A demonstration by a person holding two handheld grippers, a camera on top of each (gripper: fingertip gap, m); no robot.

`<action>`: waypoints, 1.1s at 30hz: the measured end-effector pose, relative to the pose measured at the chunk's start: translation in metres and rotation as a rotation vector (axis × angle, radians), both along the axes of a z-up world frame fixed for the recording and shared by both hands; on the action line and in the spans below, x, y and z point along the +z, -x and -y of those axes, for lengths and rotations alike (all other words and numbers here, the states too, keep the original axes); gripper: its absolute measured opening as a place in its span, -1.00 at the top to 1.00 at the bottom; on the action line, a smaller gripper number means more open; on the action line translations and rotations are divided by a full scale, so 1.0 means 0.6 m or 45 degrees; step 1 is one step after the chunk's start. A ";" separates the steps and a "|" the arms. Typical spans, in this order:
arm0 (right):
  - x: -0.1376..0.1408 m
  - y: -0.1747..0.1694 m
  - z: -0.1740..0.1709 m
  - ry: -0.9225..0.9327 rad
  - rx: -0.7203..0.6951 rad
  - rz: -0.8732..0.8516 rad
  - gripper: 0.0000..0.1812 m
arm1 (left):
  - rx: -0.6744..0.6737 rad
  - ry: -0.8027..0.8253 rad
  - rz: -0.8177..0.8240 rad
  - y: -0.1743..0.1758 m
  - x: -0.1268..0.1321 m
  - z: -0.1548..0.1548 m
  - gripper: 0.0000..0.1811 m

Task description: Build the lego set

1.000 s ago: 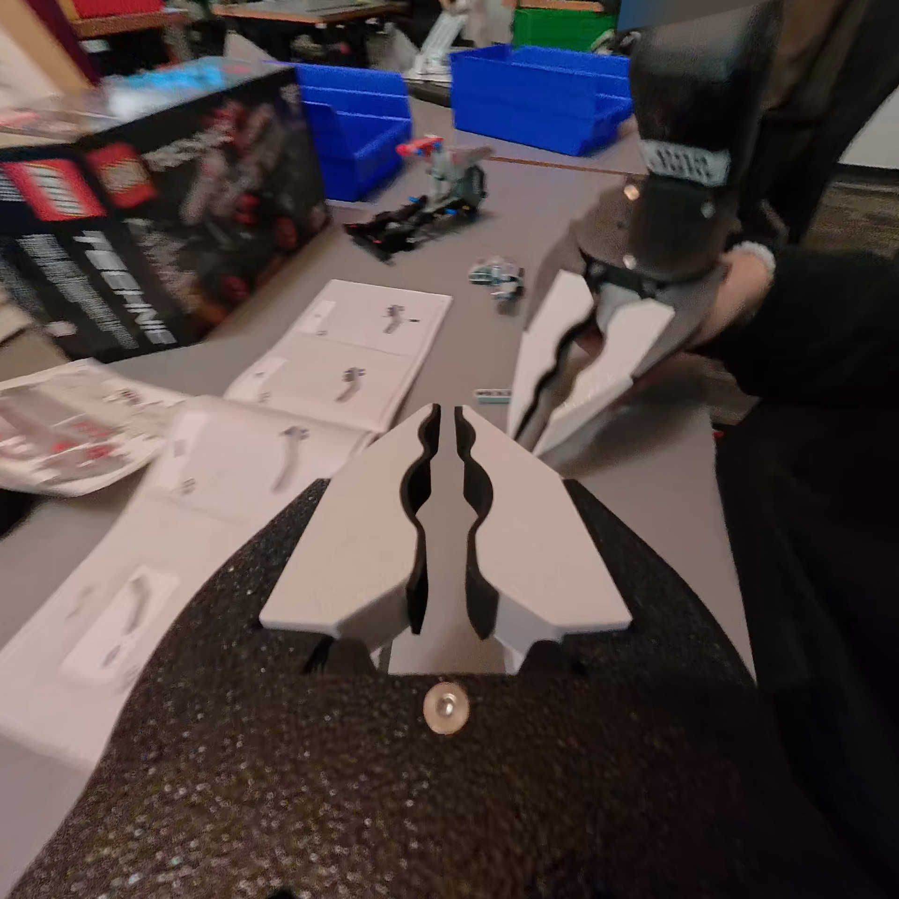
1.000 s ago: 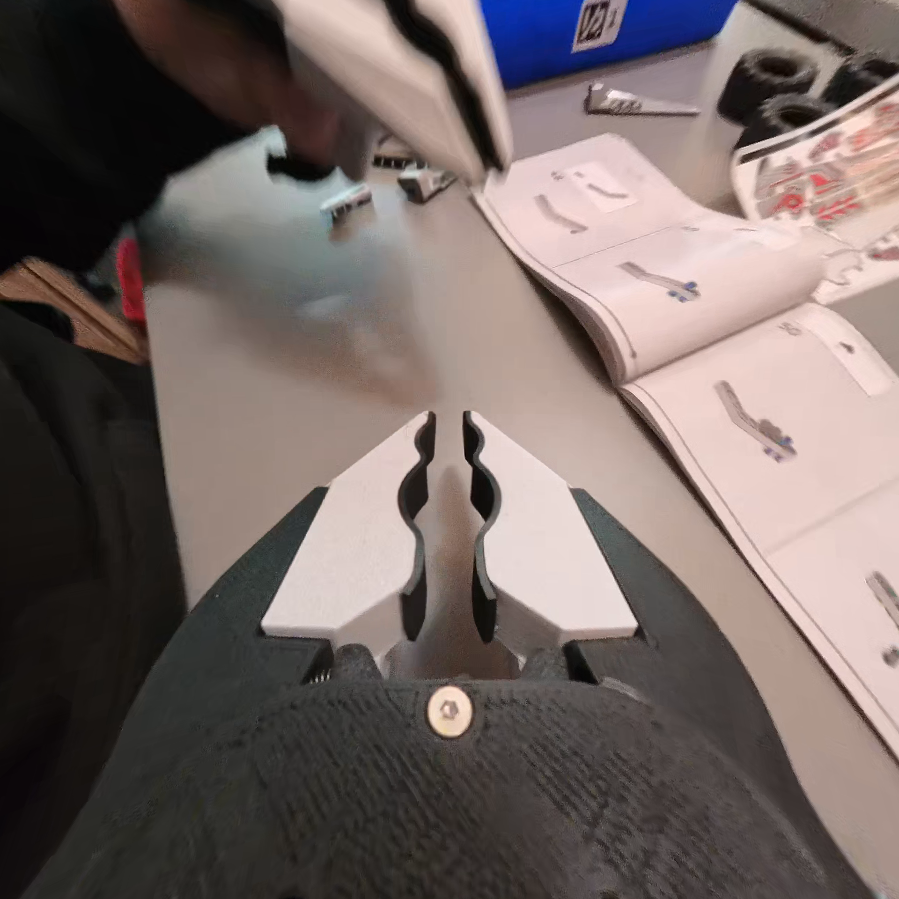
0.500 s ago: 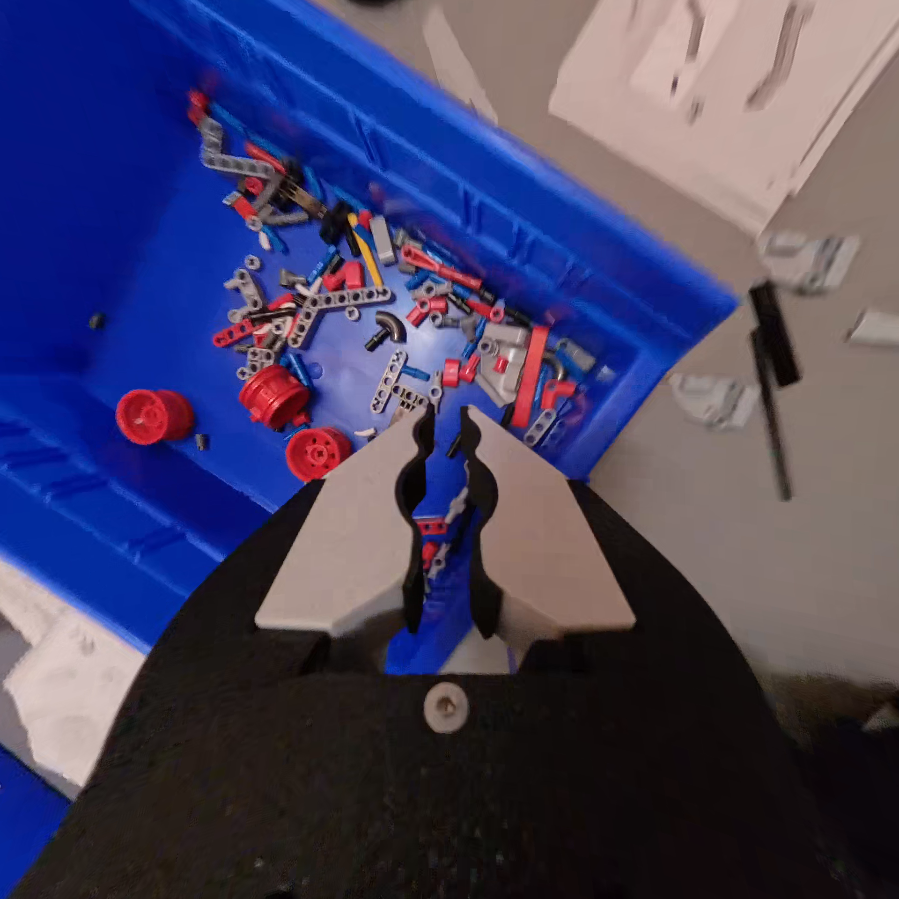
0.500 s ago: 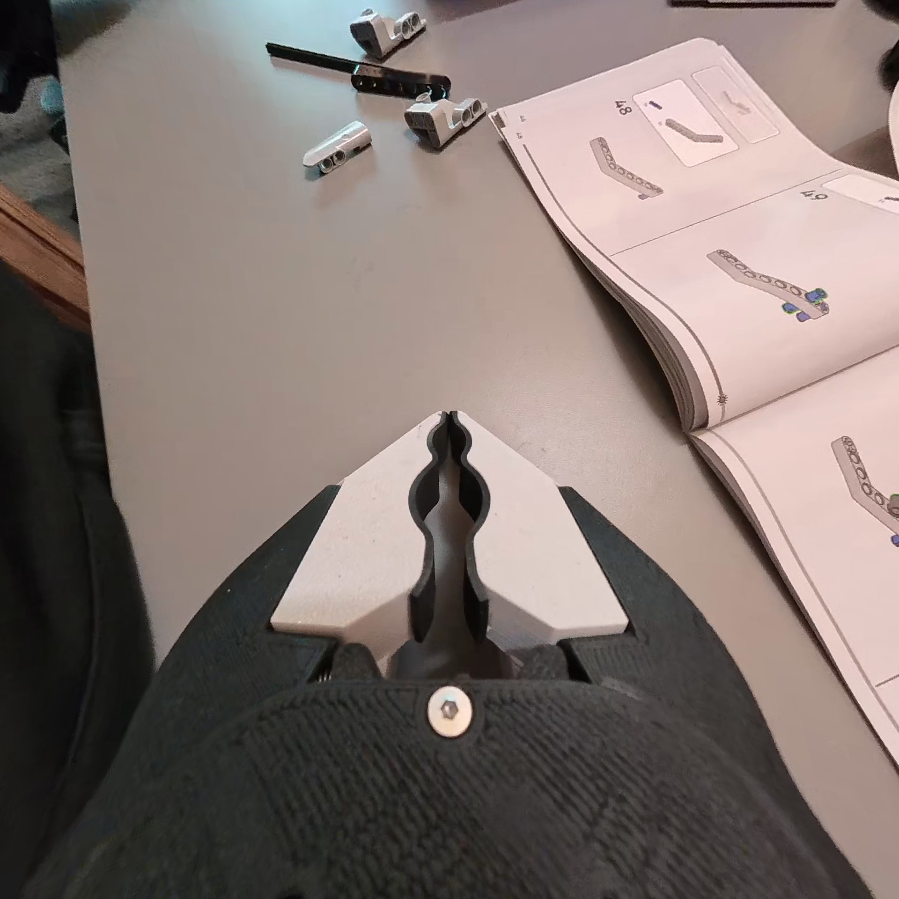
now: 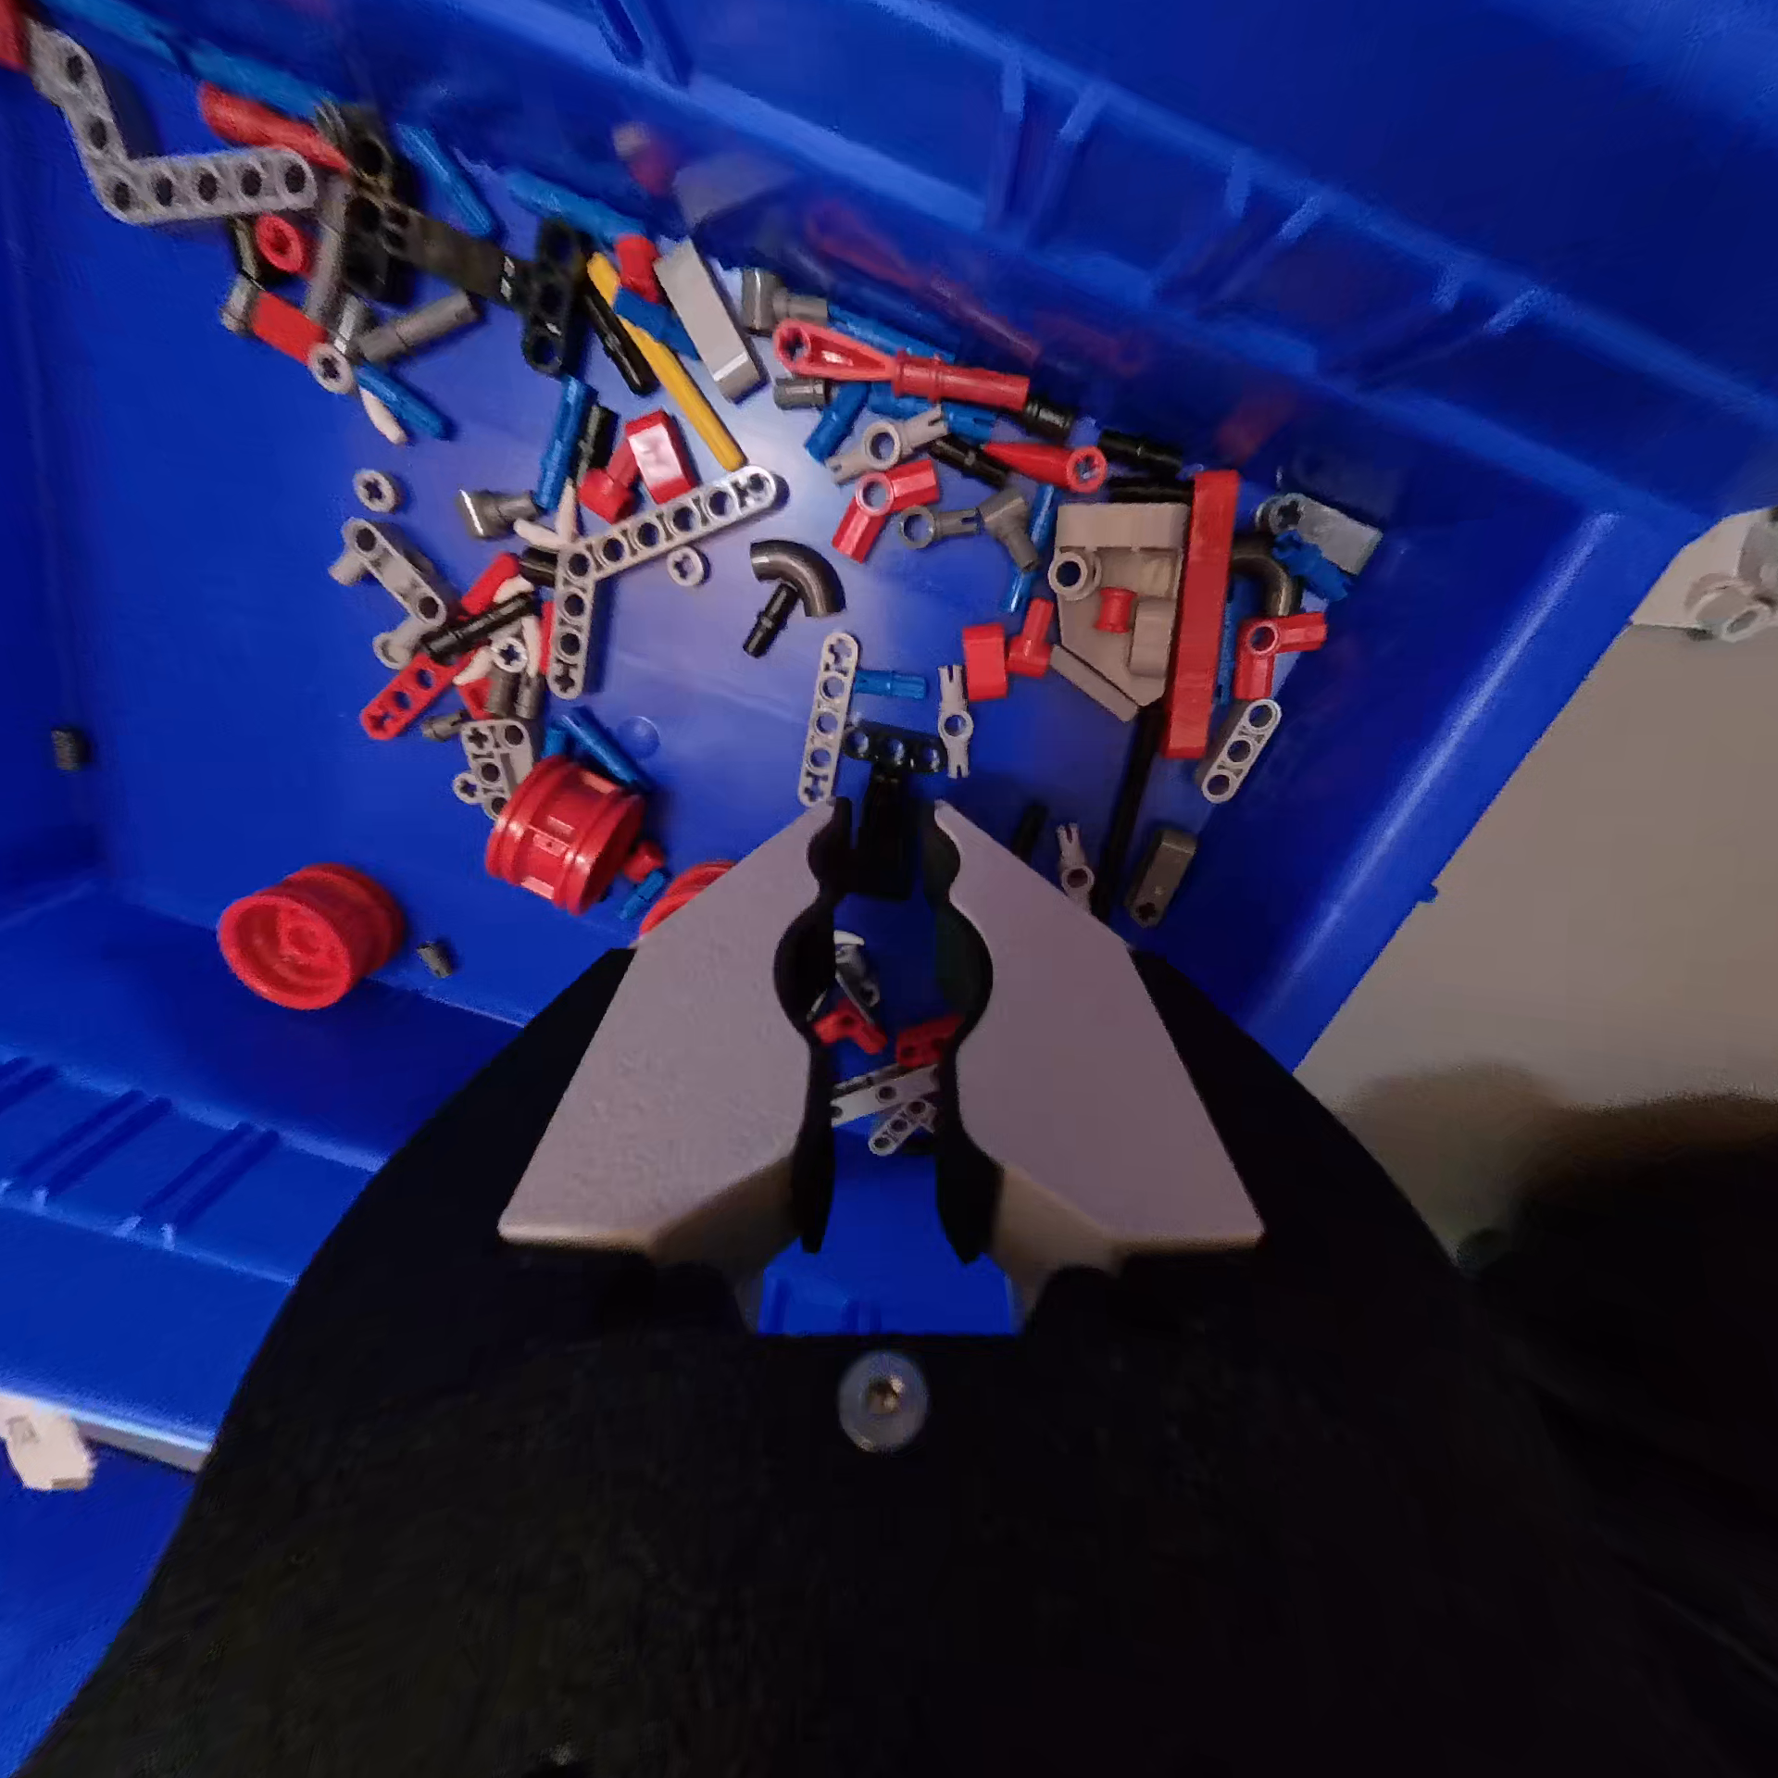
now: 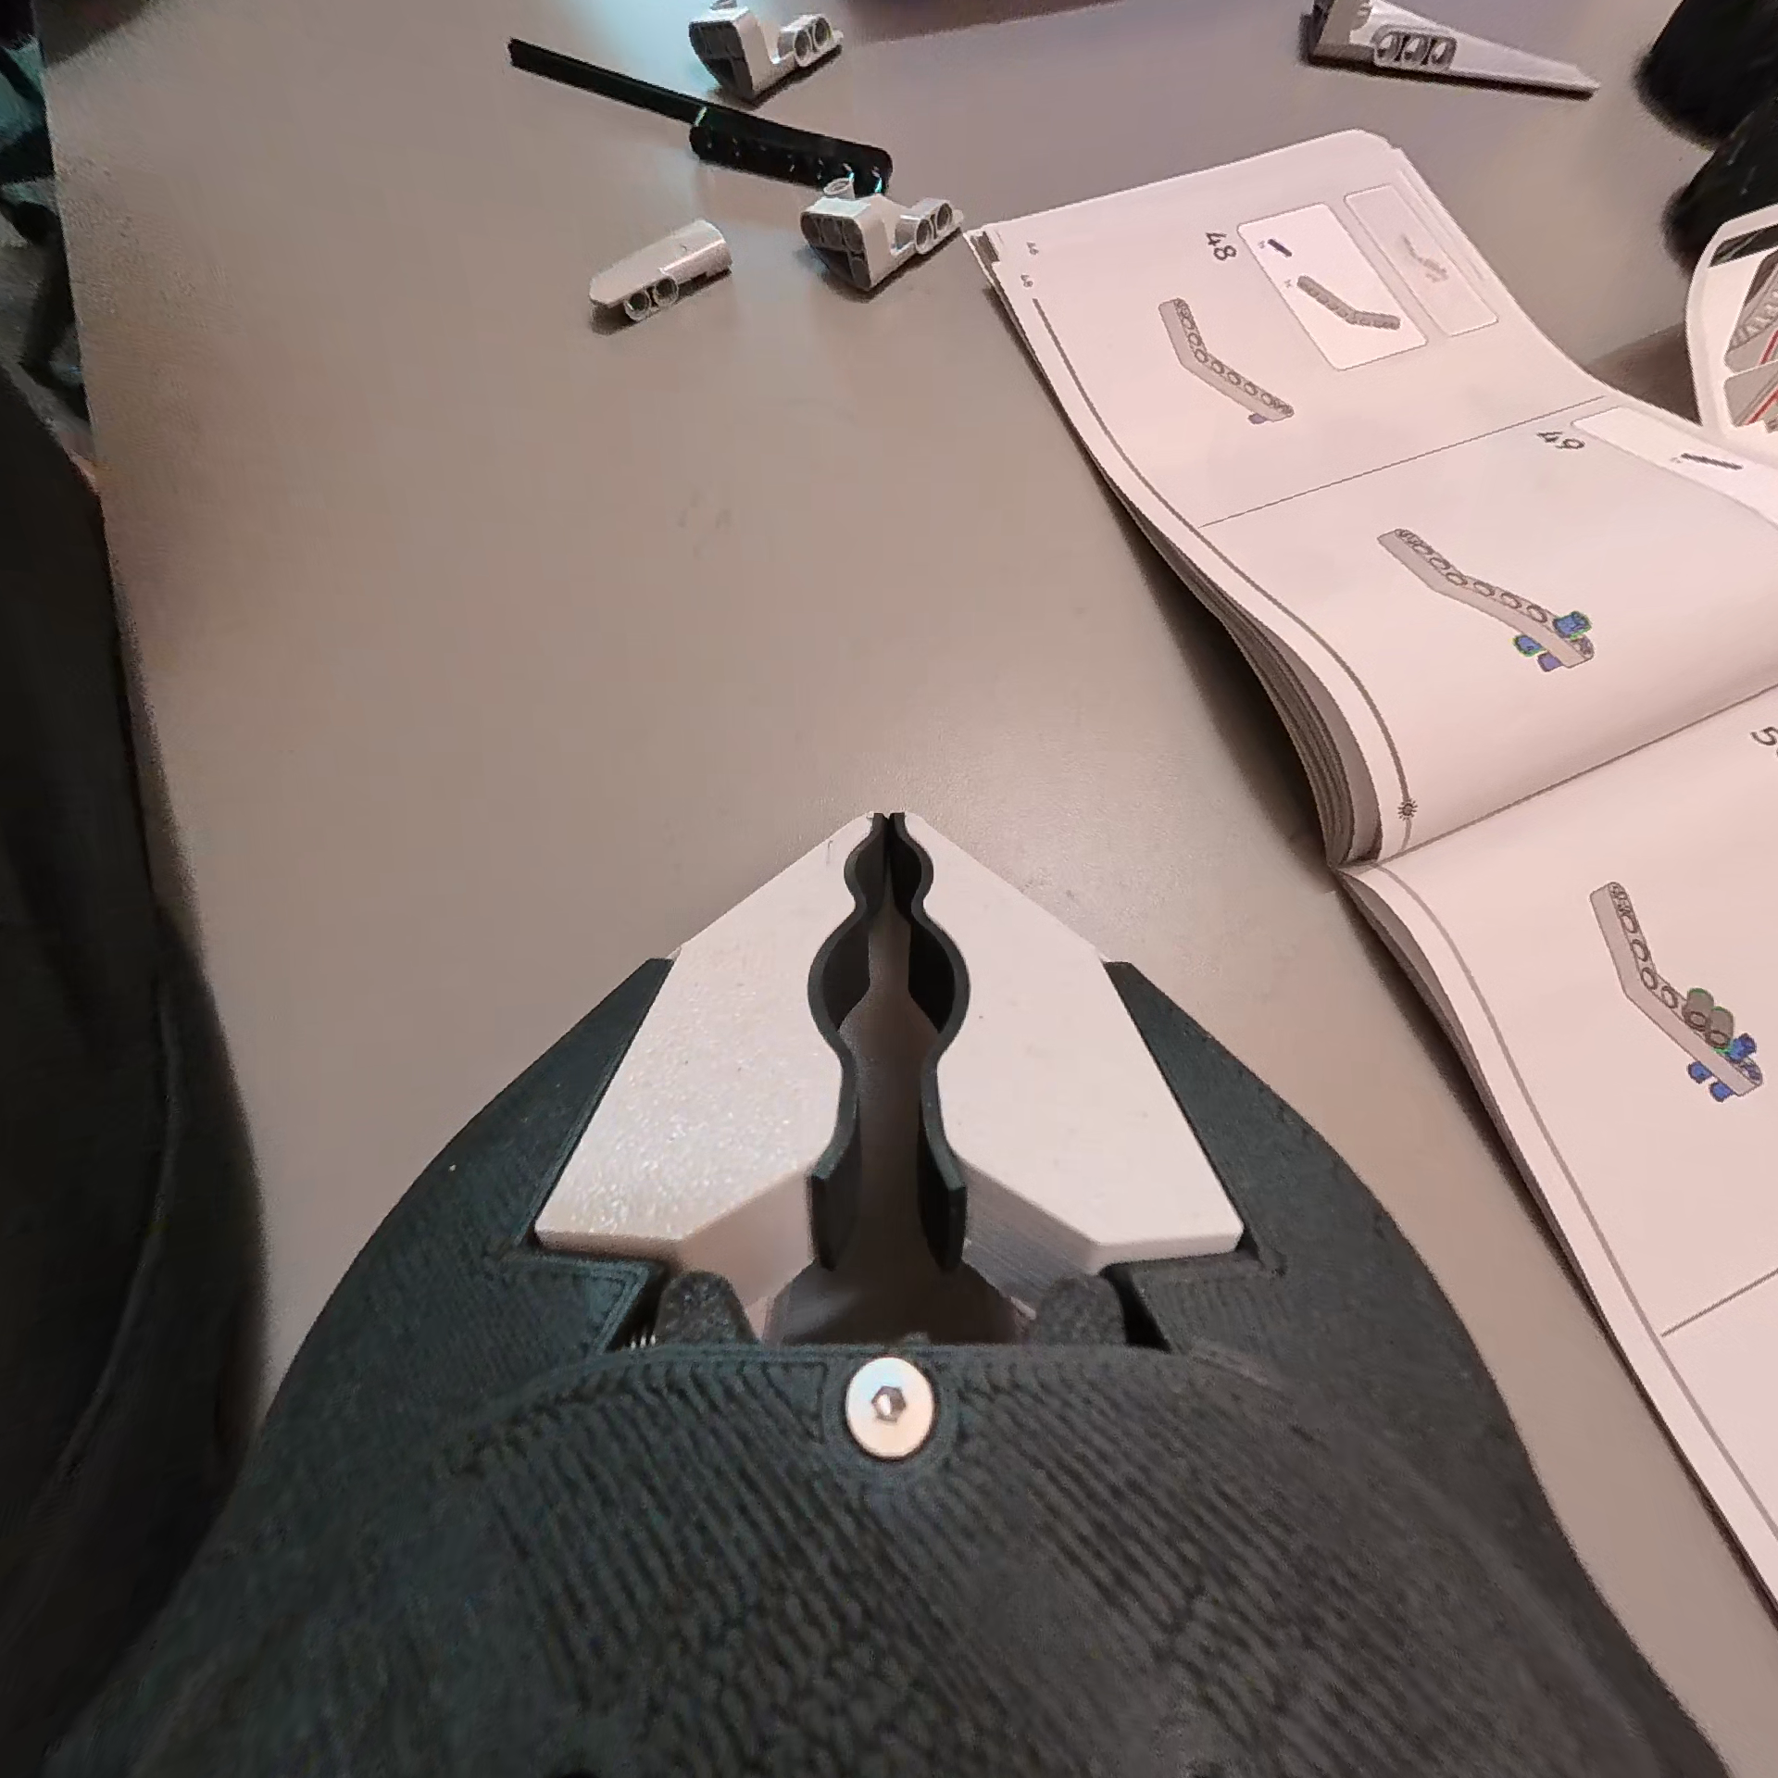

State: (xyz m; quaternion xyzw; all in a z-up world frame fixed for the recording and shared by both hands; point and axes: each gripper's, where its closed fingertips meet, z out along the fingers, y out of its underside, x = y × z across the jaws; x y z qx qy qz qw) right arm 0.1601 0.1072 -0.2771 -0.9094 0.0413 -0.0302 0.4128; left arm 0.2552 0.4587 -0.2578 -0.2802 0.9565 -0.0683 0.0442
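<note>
My left gripper (image 5: 890, 827) hangs open inside a blue bin (image 5: 1251, 192) of loose Lego Technic parts. Its fingertips stand on either side of the stem of a black T-shaped piece (image 5: 895, 755); I cannot tell if they touch it. Red wheel hubs (image 5: 563, 832) lie to its left, and several grey beams, red connectors and blue pins are spread across the bin floor. My right gripper (image 6: 890, 818) is shut and empty, low over the grey table (image 6: 577, 577). An open instruction booklet (image 6: 1443, 481) lies to its right.
Far ahead of the right gripper lie two grey panel pieces (image 6: 659, 279), (image 6: 880, 231) and a black beam (image 6: 789, 154). A grey wedge piece (image 6: 1424, 48), a black tyre (image 6: 1713, 58) and a sticker sheet (image 6: 1741, 317) sit at the back right. Dark clothing borders the table's left edge.
My left gripper left the table, swung over the blue bin and dropped lower into it, onto the black piece. My right gripper closed and now holds still over the table.
</note>
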 end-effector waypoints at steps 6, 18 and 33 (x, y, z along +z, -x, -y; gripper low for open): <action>0.000 0.000 0.000 -0.005 0.000 -0.043 1.00 | -0.044 0.105 0.193 -0.039 0.014 0.009 0.87; 0.000 0.000 0.000 -0.002 0.000 -0.016 1.00 | -0.219 0.264 -0.013 -0.014 -0.022 0.084 0.86; 0.000 0.000 0.000 0.001 0.000 0.008 1.00 | -0.017 0.299 -0.098 -0.022 -0.030 0.100 0.84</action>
